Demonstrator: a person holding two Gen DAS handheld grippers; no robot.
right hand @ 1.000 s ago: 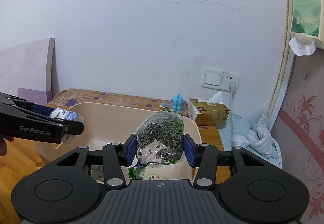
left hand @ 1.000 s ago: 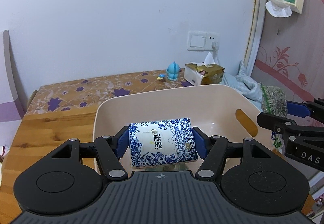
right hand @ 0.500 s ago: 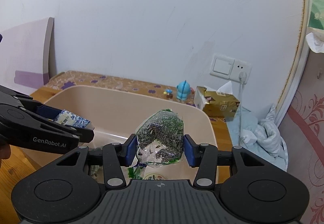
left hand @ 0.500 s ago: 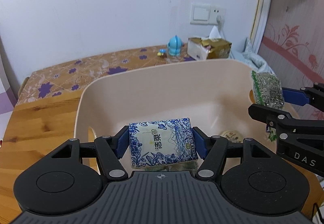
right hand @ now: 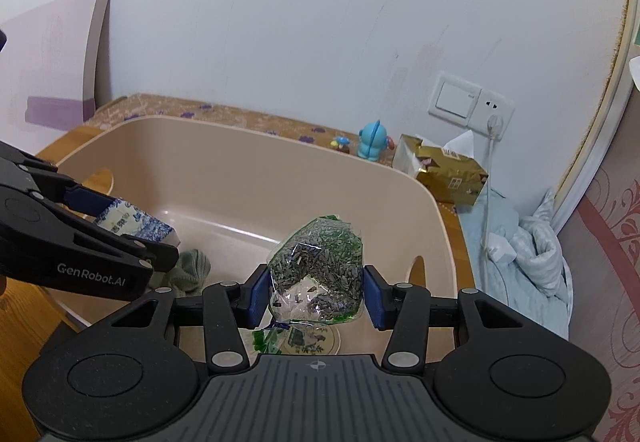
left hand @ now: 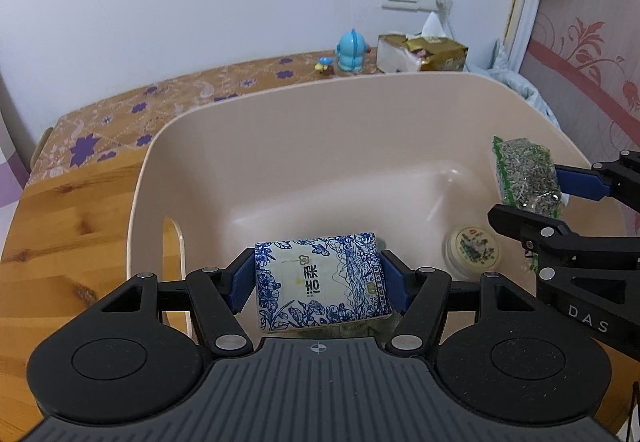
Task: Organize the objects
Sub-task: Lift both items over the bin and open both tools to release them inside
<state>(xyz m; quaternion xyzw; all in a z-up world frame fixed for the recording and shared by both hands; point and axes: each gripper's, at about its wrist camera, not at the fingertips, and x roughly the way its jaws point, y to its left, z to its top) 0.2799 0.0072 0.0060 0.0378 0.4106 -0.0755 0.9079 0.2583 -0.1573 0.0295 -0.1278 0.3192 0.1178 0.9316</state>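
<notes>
Lower over basin (left hand: 280, 130), both tools.

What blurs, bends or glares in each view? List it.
Left wrist view: fisheye bows the beige tub's rim; the wooden table smears slightly; the tissue pack stays sharp. Right wrist view: dark corners, curved door frame, small glints on the seed bag.

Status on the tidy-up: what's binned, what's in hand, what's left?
Done: a round tin and a green cloth lie in the beige bin. In hand: left gripper grips the tissue pack, right gripper the seed bag, both over the bin. Left: releasing both.
</notes>
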